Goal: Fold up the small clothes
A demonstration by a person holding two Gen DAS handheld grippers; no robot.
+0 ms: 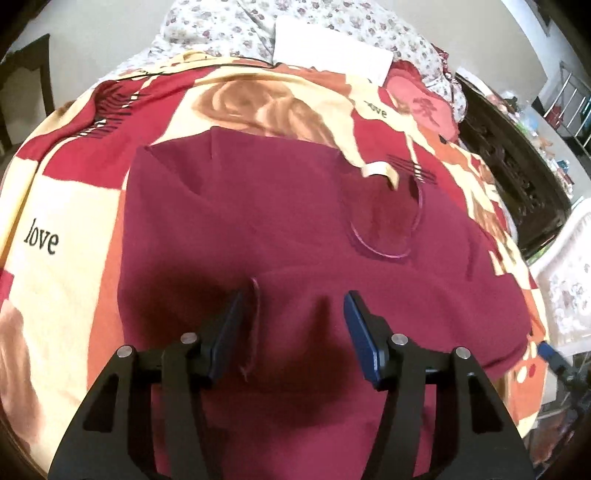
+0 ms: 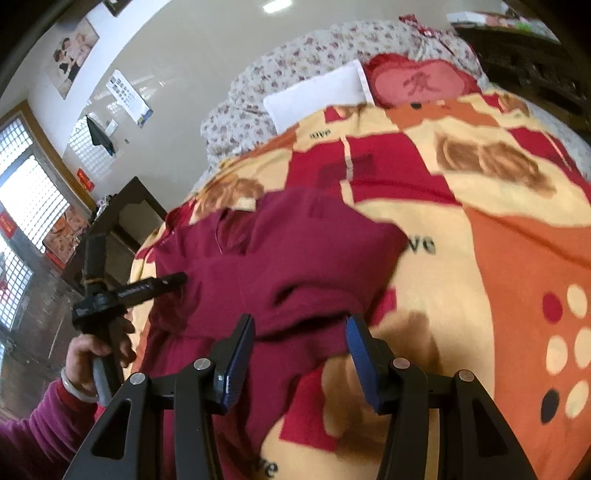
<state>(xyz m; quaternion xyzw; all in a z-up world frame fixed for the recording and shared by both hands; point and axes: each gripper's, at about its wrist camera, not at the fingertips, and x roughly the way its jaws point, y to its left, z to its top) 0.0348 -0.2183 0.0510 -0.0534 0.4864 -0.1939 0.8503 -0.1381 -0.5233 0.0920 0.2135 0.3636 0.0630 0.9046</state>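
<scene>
A dark red garment (image 1: 280,229) lies spread on a patterned red, cream and orange blanket (image 1: 66,206). Its neckline (image 1: 384,221) with a cream label sits toward the far right. My left gripper (image 1: 293,306) is open and hovers low over the near part of the garment, with a folded edge between its fingers. In the right wrist view the garment (image 2: 280,251) lies bunched on the blanket (image 2: 498,229). My right gripper (image 2: 300,328) is open over the garment's near right edge. The left gripper's handle, held by a hand, shows at the left (image 2: 99,295).
A white pillow (image 1: 332,51), a red heart cushion (image 1: 421,103) and a floral quilt (image 1: 236,26) lie at the bed's head. Dark wooden furniture (image 1: 517,162) stands to the right of the bed. A dark cabinet (image 2: 125,218) and windows are to the left.
</scene>
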